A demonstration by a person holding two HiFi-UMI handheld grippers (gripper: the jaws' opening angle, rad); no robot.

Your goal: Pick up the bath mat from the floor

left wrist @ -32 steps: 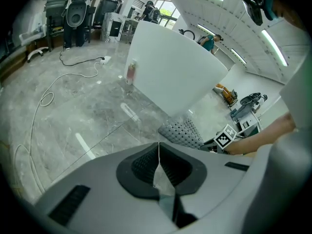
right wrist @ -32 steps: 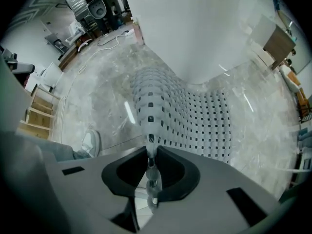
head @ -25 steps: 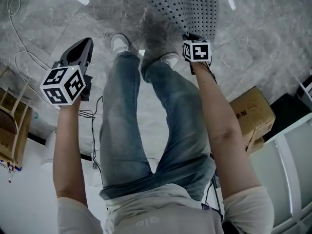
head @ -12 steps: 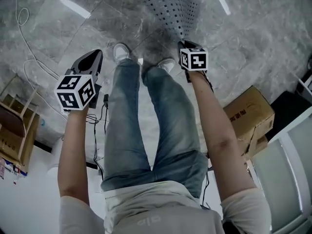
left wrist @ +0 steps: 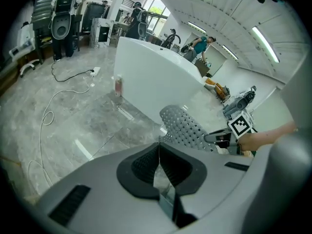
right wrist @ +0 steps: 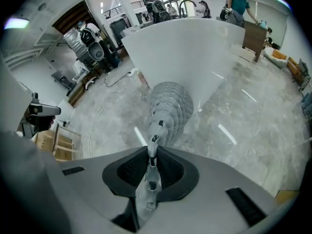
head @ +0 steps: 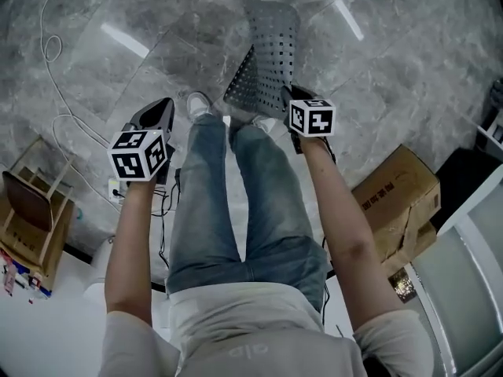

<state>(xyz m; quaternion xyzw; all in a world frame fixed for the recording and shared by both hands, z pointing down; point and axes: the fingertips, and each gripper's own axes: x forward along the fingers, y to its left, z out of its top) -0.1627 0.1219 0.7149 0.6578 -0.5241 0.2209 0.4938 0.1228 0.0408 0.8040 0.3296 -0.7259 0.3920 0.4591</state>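
One edge of the bath mat (right wrist: 168,108) is pinched between the closed fingers (right wrist: 168,172) of the right gripper (right wrist: 152,152). The rest hangs beyond the fingertips, down twd the floor (head: 157,22). Can't tell if its far end is clear of the floor yet. Left gripper (left wrist: 158,147): fingers shut together, nothing btwn them; the mat is ahead and right of its fingertips, well apart.

Step in hand is prob. the lift. To do it well: hold the pinch firm and raise straight up w/o jerks, since only a narrow strip sits in the pads and the sheet's wt pulls on it. A 2nd grip from the left would steady it.

Mat: grey, thin, floppy, rubbery-looking, rows of round holes, rounded end, folded along its length. Floor: polished grey marble-look tile, prob. slick.
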